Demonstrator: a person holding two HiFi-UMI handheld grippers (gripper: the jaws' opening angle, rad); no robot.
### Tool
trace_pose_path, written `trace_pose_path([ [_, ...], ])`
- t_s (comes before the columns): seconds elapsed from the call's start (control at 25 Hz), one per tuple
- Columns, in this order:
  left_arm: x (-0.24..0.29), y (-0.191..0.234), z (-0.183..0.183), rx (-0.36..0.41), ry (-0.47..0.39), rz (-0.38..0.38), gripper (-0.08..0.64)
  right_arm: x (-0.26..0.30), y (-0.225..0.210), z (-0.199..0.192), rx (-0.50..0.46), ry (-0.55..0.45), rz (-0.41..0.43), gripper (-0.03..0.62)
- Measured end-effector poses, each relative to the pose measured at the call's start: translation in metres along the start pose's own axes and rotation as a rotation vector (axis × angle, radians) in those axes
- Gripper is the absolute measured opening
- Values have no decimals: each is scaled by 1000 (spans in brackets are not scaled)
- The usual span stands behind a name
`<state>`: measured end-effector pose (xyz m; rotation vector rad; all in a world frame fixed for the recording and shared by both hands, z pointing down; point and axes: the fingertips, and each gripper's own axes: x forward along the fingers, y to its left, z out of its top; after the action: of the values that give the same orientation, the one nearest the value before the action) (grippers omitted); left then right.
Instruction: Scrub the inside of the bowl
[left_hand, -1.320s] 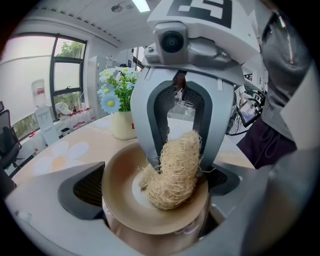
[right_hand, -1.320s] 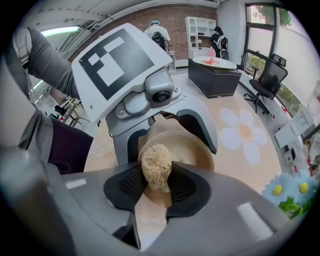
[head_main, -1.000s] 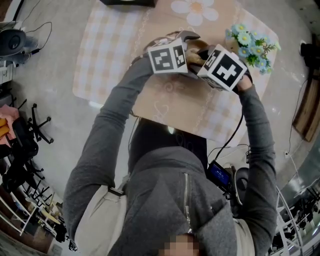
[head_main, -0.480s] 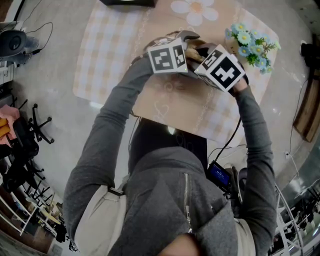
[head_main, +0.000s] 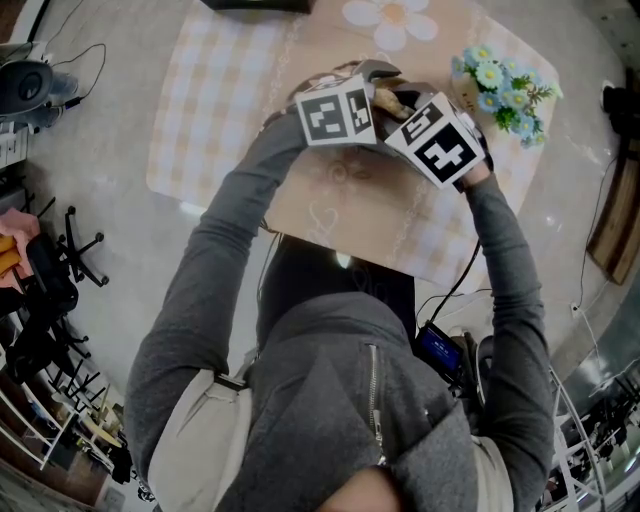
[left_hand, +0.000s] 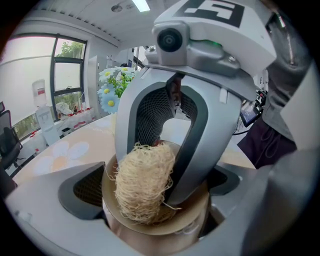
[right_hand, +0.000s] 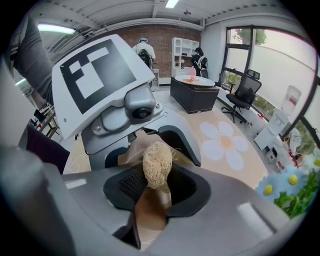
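Note:
A tan bowl is held tilted between the jaws of my left gripper, which is shut on its rim. Inside the bowl sits a pale fibre scrubber, pressed against the inner wall. My right gripper reaches down into the bowl and is shut on that scrubber. In the right gripper view the scrubber sticks out between my right gripper's pads, with the bowl under it. In the head view both marker cubes meet above the table, left gripper beside right gripper; the bowl is mostly hidden there.
A bunch of blue and white flowers stands just right of the grippers. The checked tablecloth with a daisy print covers a round table. A black cabinet and an office chair stand farther off.
My right gripper has shifted slightly left and turned, moving the scrubber inside the bowl. The left gripper and the bowl have stayed put.

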<state>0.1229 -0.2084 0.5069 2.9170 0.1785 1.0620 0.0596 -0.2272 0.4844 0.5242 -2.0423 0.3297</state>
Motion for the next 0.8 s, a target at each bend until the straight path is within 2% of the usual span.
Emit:
trace_pose_path([
  [0.44, 0, 0, 1, 2, -1, 2, 598, -1, -10, -2, -32, -13, -110, 113],
  [0.8, 4, 0, -3, -1, -7, -1, 598, -5, -15, -9, -67, 12, -167, 112],
])
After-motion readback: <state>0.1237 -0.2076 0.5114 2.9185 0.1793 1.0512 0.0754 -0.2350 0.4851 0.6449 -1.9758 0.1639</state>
